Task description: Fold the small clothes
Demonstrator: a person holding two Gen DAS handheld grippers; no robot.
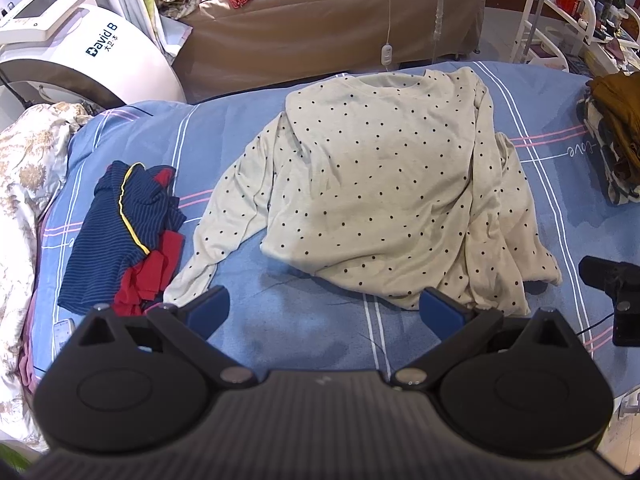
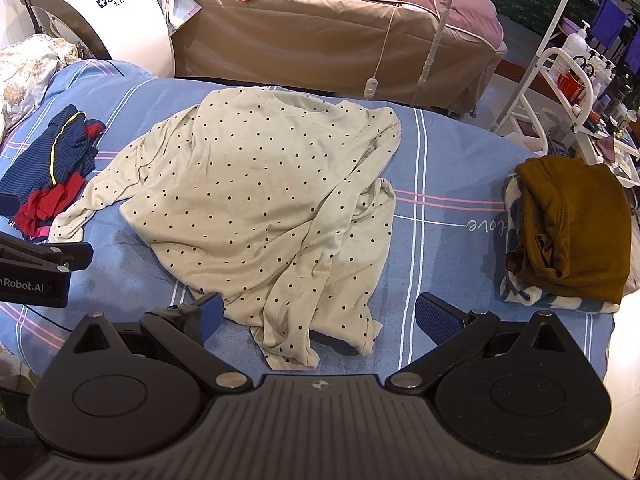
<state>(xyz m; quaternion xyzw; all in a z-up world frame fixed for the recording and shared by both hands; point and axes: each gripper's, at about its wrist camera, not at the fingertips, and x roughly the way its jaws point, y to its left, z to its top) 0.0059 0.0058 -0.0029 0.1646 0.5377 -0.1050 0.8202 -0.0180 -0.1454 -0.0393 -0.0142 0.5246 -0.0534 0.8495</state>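
A cream long-sleeved shirt with dark dots [image 1: 372, 184] [image 2: 264, 200] lies spread and rumpled on the blue striped bedsheet [image 1: 312, 336] [image 2: 440, 248], neck at the far side. Its left sleeve trails toward the near left; the right side is bunched and folded over. My left gripper [image 1: 324, 308] hovers open just short of the shirt's near hem, nothing between its blue pads. My right gripper [image 2: 320, 316] is also open, its fingers on either side of the shirt's near right corner, above it. A navy-striped and red garment [image 1: 124, 236] [image 2: 56, 168] lies crumpled to the left.
A folded mustard garment on a patterned cloth [image 2: 568, 232] [image 1: 616, 136] sits at the bed's right edge. A floral quilt [image 1: 24, 184] lies at the left. Behind stand a white machine [image 1: 88, 48], a brown-covered bed [image 2: 340, 40] and a white cart [image 2: 568, 92].
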